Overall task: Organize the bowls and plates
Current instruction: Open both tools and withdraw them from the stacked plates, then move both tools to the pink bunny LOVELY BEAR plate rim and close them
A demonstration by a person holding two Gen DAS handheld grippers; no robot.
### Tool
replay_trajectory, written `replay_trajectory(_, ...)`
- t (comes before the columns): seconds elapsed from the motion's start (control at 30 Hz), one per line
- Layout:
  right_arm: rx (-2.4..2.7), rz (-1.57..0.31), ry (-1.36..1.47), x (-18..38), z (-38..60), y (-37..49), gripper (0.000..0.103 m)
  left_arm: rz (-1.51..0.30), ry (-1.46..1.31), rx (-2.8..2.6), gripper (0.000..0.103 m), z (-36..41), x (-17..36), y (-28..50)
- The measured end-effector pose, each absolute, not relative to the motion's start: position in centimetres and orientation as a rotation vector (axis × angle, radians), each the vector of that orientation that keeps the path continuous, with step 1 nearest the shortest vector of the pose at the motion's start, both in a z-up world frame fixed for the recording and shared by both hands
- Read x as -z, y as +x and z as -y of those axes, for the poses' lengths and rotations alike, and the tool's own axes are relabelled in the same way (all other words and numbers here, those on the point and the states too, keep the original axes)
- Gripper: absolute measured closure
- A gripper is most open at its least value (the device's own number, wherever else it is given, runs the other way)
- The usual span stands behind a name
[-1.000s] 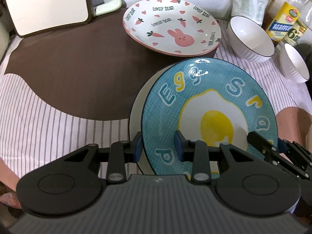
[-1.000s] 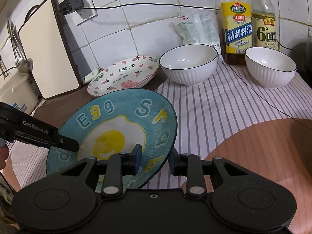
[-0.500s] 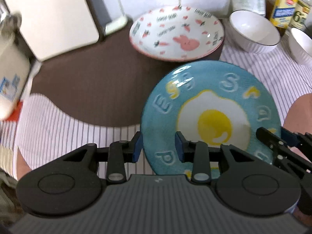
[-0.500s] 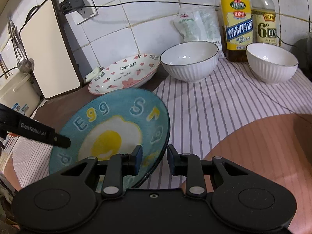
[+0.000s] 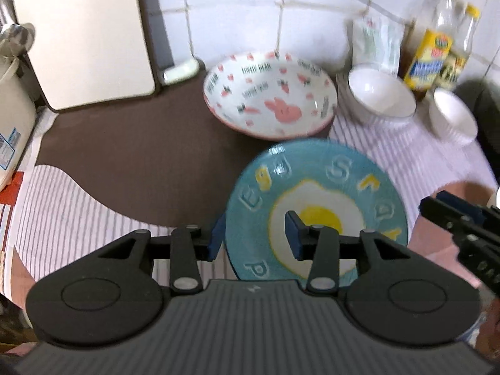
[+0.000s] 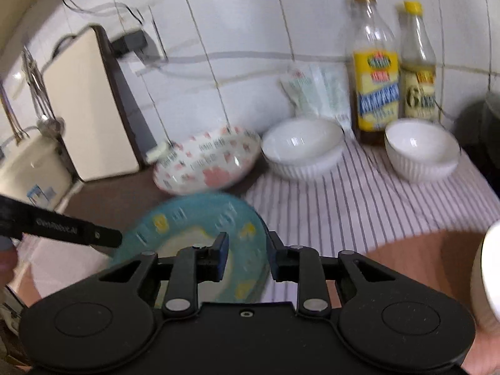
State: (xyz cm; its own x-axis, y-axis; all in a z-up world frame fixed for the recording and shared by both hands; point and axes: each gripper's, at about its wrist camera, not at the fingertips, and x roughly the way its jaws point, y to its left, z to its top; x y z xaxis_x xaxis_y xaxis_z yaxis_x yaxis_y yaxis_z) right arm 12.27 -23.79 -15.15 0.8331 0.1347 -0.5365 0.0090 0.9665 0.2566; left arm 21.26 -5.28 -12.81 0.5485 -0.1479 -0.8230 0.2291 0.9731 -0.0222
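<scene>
Blue egg plate (image 5: 315, 187) held off the counter (image 5: 109, 156), near edge pinched between the fingers of the left gripper (image 5: 254, 239). Right gripper (image 6: 247, 257) clamped on the same plate's (image 6: 200, 218) right rim, one finger above and one below. Just beyond, pink bunny plate (image 5: 272, 93) resting on the brown mat. Two white bowls (image 6: 301, 147) (image 6: 422, 147) further right on the striped cloth, in front of two bottles (image 6: 375, 72). Cutting board (image 5: 81, 31) leaning against the tiled wall.

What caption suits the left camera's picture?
Two claws carry a round blue fried-egg plate toward a white bunny-patterned dish.
</scene>
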Motion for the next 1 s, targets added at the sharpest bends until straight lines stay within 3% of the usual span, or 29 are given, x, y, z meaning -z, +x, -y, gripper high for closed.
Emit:
replay_trajectory(0.27, -0.166, -0.542, 0.267, 11.9, 22.3, 15.6, 0.047, -0.822, 0.007, 0.23, 0.044, 1.2, 9.0, 23.1)
replay_trajectory(0.57, -0.096, -0.617, 0.443, 16.7, 23.2, 23.1, 0.046, -0.75, -0.051, 0.207, 0.04, -0.7, 11.7, 28.5)
replay_trajectory(1.0, -0.008, -0.707, 0.573, 21.3, 23.4, 29.0, 0.046, -0.866, -0.156, 0.199, 0.04, 0.3, 19.0, 36.1)
